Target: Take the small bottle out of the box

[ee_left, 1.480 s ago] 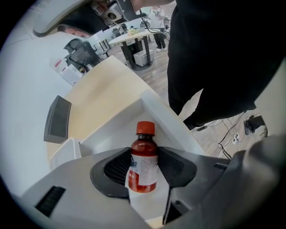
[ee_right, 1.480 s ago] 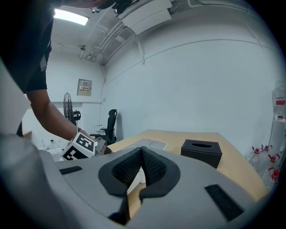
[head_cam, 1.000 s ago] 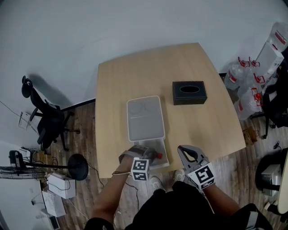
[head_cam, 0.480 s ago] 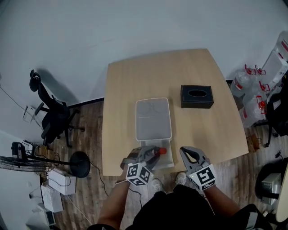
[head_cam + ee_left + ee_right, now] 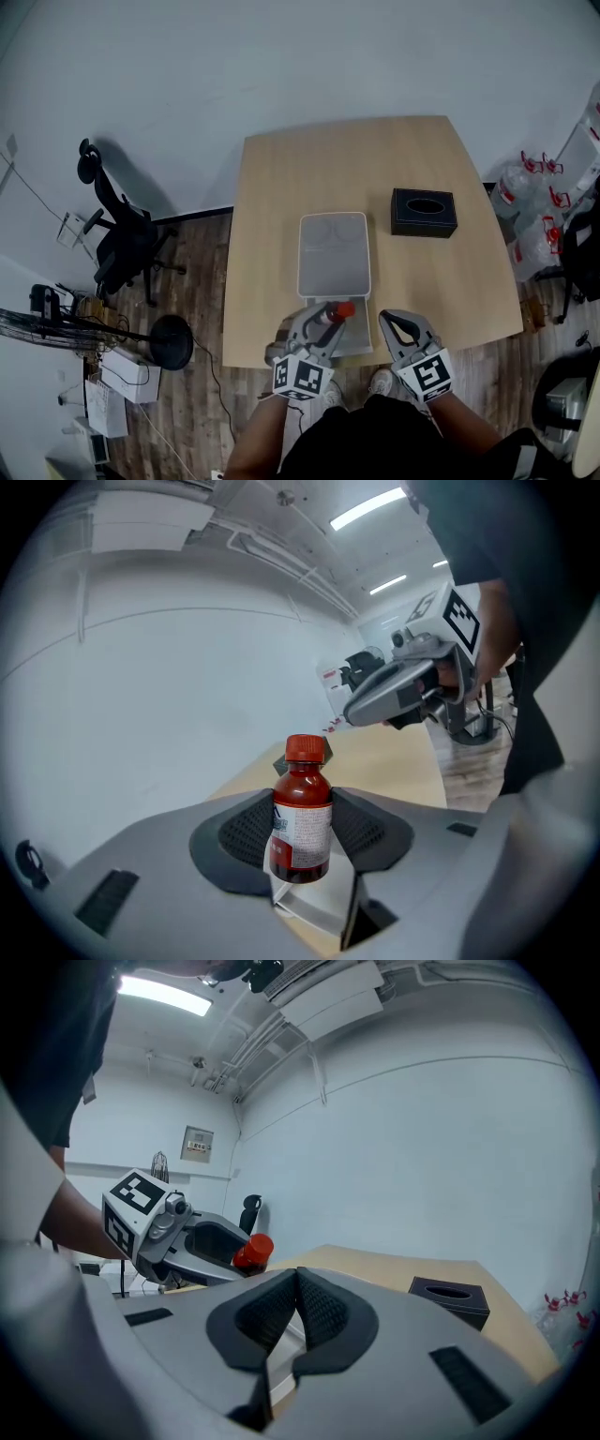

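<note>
A small dark-red bottle with a red cap (image 5: 337, 310) and white label stands upright between the pads of my left gripper (image 5: 324, 325), which is shut on its body. In the left gripper view the bottle (image 5: 301, 823) fills the gap between the pads, above the rim of the clear plastic box (image 5: 315, 907). In the head view the box (image 5: 356, 339) lies at the table's near edge, partly hidden by the grippers. My right gripper (image 5: 401, 329) hangs just right of the box, its pads (image 5: 317, 1314) pressed together on nothing.
The box's clear lid (image 5: 333, 254) lies flat just beyond the box. A black tissue box (image 5: 424, 213) stands at the table's right. An office chair (image 5: 120, 246) and a floor fan (image 5: 169, 341) are left of the table; water jugs (image 5: 536, 187) are right of it.
The left gripper has lifted the bottle up from inside the box and turned it upright. The right gripper has stayed beside the box. The head view has shifted.
</note>
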`<state>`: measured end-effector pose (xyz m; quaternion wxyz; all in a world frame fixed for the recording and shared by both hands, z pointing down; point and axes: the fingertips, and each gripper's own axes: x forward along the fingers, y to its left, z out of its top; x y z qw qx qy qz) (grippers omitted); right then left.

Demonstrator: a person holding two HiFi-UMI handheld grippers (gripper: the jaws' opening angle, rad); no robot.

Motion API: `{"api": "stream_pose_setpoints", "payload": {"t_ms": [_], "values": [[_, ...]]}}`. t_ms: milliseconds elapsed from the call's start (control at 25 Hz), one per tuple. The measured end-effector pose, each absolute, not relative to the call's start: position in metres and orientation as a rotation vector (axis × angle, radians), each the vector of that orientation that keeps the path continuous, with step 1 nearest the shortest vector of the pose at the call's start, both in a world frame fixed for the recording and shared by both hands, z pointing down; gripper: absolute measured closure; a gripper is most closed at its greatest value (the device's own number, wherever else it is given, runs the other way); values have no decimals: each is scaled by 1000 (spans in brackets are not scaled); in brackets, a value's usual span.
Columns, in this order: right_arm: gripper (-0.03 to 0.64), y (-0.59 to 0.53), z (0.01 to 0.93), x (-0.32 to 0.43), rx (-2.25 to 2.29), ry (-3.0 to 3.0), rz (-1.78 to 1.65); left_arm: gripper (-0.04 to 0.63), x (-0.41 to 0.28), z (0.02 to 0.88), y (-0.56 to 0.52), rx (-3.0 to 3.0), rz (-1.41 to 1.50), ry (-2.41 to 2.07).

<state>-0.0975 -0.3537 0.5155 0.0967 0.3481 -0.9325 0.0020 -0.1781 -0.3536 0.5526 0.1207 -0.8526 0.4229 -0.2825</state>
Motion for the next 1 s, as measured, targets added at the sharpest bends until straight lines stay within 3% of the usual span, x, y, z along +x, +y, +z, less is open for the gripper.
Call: {"api": "stream_pose_setpoints", "payload": {"t_ms": [400, 640, 1000], "values": [[606, -350, 499, -89, 1067, -2758, -54, 385, -198, 493, -346, -2475, -463, 1500], [606, -351, 490, -89, 1086, -2779, -83, 385, -217, 461, -339, -2519, -32, 1754], [606, -339, 473, -114, 972, -2842, -191, 385, -224, 439, -321, -2525, 140, 1792]]}}
